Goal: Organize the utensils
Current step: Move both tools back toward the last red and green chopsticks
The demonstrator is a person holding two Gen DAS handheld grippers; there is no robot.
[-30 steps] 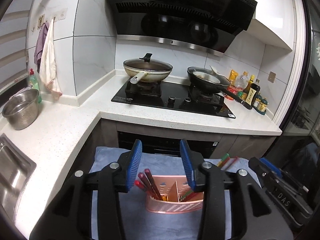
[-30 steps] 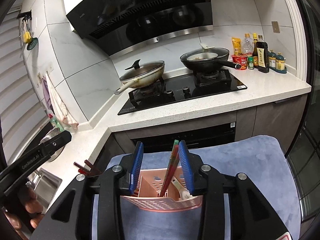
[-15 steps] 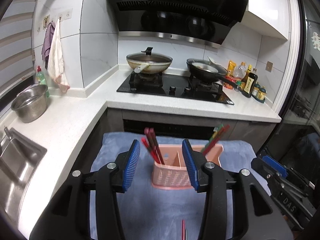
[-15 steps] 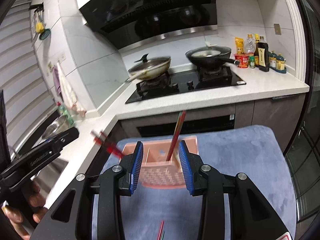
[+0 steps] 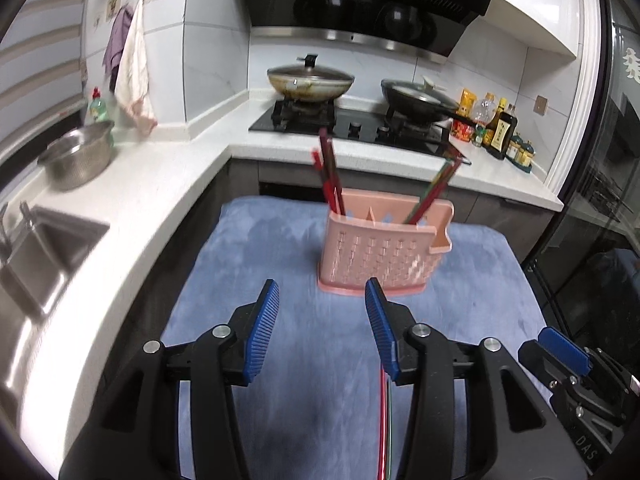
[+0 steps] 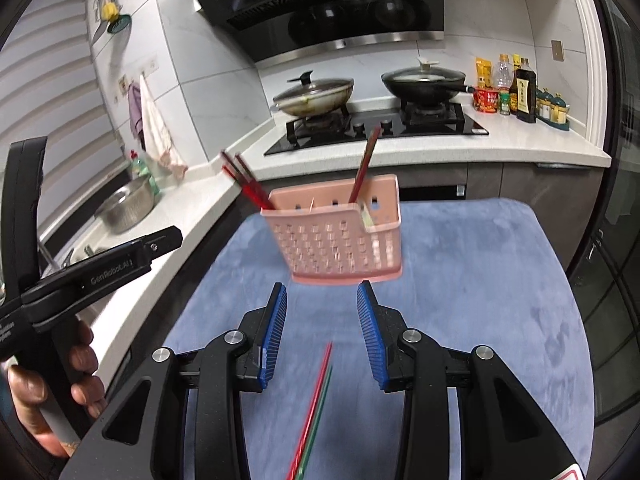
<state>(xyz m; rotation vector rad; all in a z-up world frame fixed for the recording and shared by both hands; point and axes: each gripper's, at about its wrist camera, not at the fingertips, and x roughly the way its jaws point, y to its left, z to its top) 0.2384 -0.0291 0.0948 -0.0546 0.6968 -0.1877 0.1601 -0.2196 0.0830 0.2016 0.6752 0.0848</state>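
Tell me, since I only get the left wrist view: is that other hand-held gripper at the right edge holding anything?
Observer: No. The right wrist view shows the right hand-held gripper open, with nothing between its fingers.
Visitor: Who holds the left hand-held gripper?
Observer: A hand is wrapped around the handle of the left hand-held gripper, at the left edge of the right wrist view.
Visitor: Is anything else on the wall?
Observer: Yes, a yellow and green item hangs high up at the left, above the towels.
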